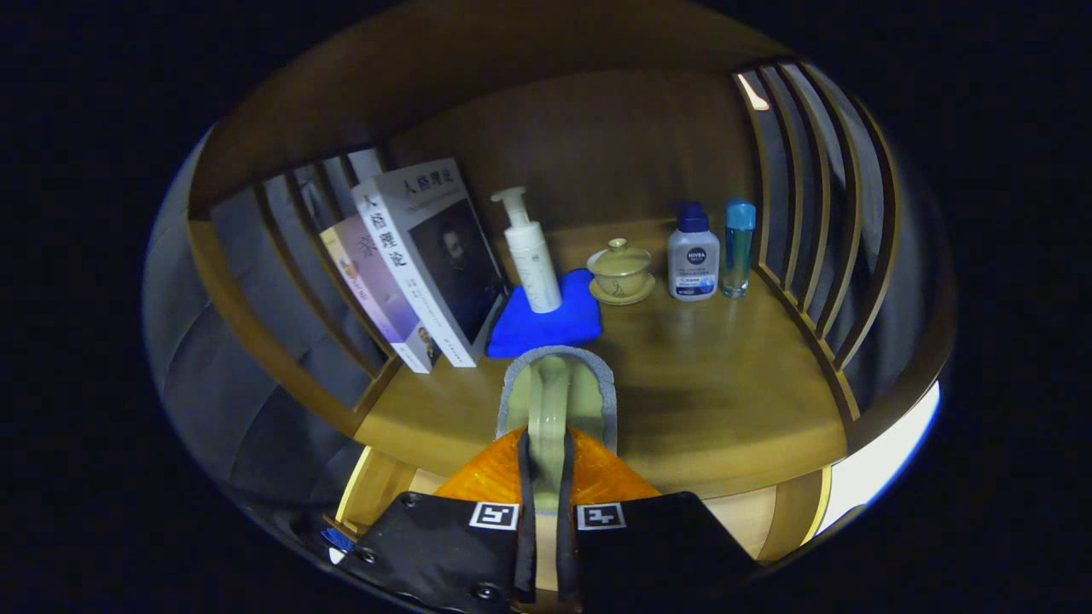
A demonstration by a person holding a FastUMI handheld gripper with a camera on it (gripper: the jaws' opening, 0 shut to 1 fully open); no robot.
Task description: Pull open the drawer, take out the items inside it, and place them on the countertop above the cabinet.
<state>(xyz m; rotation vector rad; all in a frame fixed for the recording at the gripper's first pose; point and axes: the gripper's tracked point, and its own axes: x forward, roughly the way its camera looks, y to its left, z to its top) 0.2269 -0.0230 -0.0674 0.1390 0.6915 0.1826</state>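
While clamped between both fingers, pale green brush (553, 401) held by gripper (546, 503) above wooden countertop (725, 392), open drawer (384, 486) below, blue cloth (546, 322) just ahead, pump bottle (531, 256) upon it, lidded cup (621, 271), books (418, 264) leaning.

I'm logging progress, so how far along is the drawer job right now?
The drawer looks open below the countertop. In hand: the tool is shut on a pale green, grey-rimmed item over the countertop's front edge. Left: setting it down; whether more remains in the drawer is hidden.
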